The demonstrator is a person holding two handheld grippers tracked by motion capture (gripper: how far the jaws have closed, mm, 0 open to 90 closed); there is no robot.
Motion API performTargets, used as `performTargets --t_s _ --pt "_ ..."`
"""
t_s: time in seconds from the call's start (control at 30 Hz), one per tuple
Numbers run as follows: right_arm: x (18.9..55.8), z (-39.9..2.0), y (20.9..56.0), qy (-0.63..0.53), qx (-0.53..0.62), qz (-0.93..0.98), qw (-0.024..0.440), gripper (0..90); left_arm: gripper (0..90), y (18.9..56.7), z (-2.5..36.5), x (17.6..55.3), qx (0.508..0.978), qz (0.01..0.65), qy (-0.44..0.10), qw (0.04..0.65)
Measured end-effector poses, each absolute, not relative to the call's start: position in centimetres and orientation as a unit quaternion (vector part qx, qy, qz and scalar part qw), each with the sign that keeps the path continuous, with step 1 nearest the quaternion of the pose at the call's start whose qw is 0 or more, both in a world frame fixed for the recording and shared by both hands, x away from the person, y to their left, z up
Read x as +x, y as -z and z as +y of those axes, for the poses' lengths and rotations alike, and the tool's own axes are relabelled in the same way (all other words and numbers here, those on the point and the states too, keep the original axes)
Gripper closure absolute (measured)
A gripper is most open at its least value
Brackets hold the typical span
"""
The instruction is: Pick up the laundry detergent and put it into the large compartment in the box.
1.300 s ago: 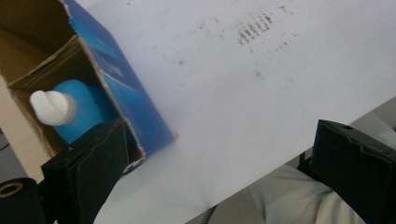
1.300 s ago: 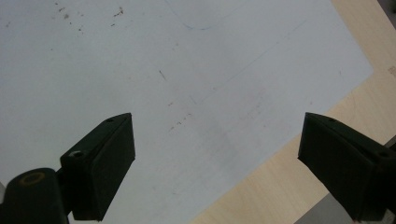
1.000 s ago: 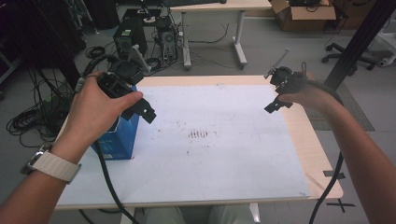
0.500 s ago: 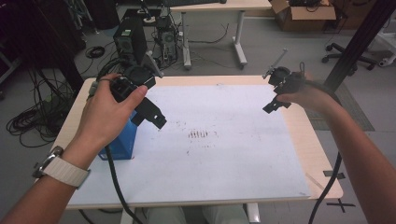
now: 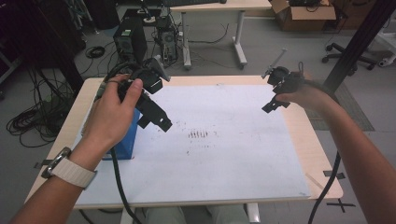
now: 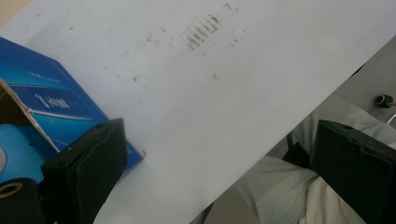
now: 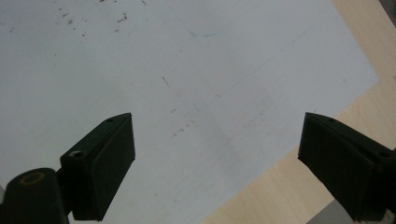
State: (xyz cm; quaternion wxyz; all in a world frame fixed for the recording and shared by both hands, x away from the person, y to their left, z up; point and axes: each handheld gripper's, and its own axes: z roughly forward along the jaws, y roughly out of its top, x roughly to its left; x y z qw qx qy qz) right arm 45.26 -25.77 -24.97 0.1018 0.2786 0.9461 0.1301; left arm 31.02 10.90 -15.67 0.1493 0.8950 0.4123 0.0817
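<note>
A blue carton (image 5: 126, 140) stands at the left edge of the white sheet (image 5: 233, 154) that covers the wooden table (image 5: 323, 154). My left gripper (image 5: 154, 120) hovers open just right of the carton and above it, jaws pointing down toward the sheet. In the left gripper view the carton (image 6: 51, 100) lies at the left with its flap open, beside the left jaw of my left gripper (image 6: 219, 172). My right gripper (image 5: 272, 105) is held open above the sheet's far right part. In the right gripper view, the right gripper (image 7: 219, 168) has nothing between its jaws.
Dark smudges (image 5: 200, 134) mark the sheet's middle. Behind the table stand computer towers (image 5: 130, 35), cables, a desk and a cardboard box (image 5: 303, 11). A black post (image 5: 355, 42) rises at the right. The person's trousers (image 6: 299, 191) show past the sheet's near edge.
My left gripper has moved right and up, away from the blue carton toward the sheet's middle. The right gripper has barely shifted.
</note>
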Motion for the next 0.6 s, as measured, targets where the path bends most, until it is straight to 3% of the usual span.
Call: performTargets --t_s 0.6 --pt "45.26 -25.45 25.1 -0.13 0.278 0.947 0.1 10.8 4.4 15.89 11.04 31.03 0.896 0.411 -0.076 0.153"
